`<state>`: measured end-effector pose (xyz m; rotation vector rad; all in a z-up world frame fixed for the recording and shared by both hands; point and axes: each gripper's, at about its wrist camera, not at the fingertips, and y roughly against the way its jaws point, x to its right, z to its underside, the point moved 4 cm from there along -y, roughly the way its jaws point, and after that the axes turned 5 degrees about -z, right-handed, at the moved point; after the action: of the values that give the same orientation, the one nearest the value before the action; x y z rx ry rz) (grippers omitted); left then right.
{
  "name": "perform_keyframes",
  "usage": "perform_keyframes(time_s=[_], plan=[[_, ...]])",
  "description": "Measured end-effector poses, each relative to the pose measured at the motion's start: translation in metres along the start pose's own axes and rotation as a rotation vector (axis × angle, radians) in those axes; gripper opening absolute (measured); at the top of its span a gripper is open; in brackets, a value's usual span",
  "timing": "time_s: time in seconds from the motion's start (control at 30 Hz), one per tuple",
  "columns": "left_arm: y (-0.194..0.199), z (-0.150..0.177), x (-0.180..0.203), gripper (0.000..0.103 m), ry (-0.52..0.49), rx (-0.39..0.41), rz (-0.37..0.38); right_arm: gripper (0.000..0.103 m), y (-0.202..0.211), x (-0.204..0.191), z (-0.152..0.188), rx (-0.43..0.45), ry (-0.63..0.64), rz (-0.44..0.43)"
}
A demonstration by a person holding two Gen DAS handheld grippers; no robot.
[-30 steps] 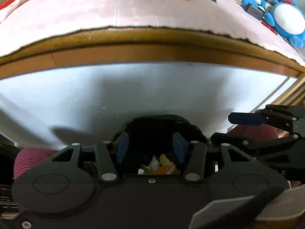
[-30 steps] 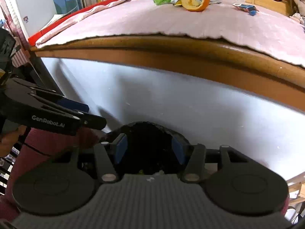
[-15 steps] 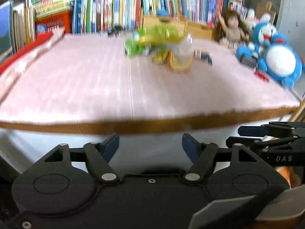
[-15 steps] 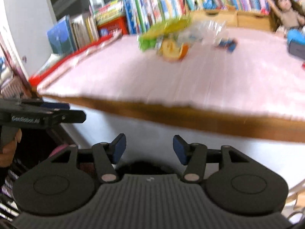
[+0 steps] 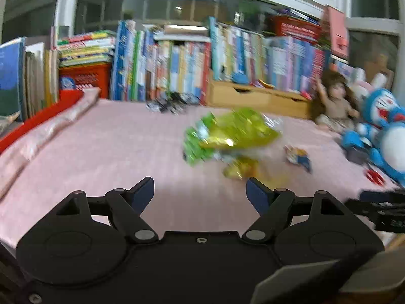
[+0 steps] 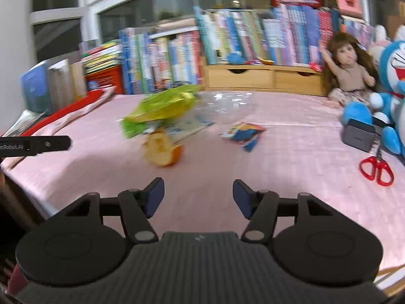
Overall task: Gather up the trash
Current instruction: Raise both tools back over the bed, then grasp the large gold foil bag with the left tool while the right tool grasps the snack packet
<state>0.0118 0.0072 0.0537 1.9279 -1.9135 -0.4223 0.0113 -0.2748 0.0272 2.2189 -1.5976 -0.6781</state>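
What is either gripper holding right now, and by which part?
Nothing. The left gripper and right gripper are both empty, jaws opening over the pink tabletop; the green wrapper and orange peel lie untouched ahead.

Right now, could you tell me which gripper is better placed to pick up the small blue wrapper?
Probably the right gripper: the blue wrapper lies just ahead of its opening, empty jaws. From the left gripper it sits off to the right, past the green bag.
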Motion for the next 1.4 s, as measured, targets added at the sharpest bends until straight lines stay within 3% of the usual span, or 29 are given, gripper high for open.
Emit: perform_keyframes(time_s=[0.07,0.13,0.27,0.5,0.6,0.73,0.83,0.87,0.93,0.97,1.13,1.4], plan=[[-0.019,-0.012,-0.002,0.081,0.032,0.019,-0.002,0.084,-0.011,0.012,-0.007,0.003,-0.026,0.021],[-0.037,-0.02,-0.002,0.083,0.069,0.016,0.015,0.086,-0.022,0.02,-0.013,-0.004,-0.04,0.034],[-0.076,-0.033,0.004,0.084,0.157,-0.052,0.113,0.086,-0.05,0.033,-0.03,-0.019,-0.078,0.059],[-0.147,-0.049,0.003,0.086,0.45,-0.206,0.217,0.088,-0.1,0.057,-0.055,-0.026,-0.21,0.076],[-0.174,-0.043,0.0,0.085,0.581,-0.294,0.235,0.088,-0.123,0.061,-0.058,-0.052,-0.208,0.119],[-0.197,-0.034,-0.001,0.08,0.662,-0.308,0.243,0.088,-0.144,0.062,-0.059,-0.09,-0.209,0.142],[-0.21,-0.028,0.003,0.055,0.659,-0.329,0.246,0.088,-0.157,0.057,-0.06,-0.129,-0.171,0.153],[-0.21,-0.027,0.004,0.042,0.663,-0.333,0.251,0.087,-0.161,0.055,-0.06,-0.138,-0.159,0.153],[-0.21,-0.024,0.007,0.031,0.674,-0.332,0.268,0.077,-0.166,0.053,-0.059,-0.147,-0.159,0.153],[-0.208,-0.024,0.009,0.029,0.664,-0.325,0.267,0.065,-0.166,0.053,-0.059,-0.147,-0.164,0.153],[-0.176,-0.037,0.013,0.021,0.543,-0.227,0.257,0.051,-0.154,0.047,-0.057,-0.104,-0.148,0.135],[-0.114,-0.049,0.006,0.016,0.412,-0.047,0.171,0.051,-0.116,0.036,-0.05,-0.05,-0.099,0.084]])
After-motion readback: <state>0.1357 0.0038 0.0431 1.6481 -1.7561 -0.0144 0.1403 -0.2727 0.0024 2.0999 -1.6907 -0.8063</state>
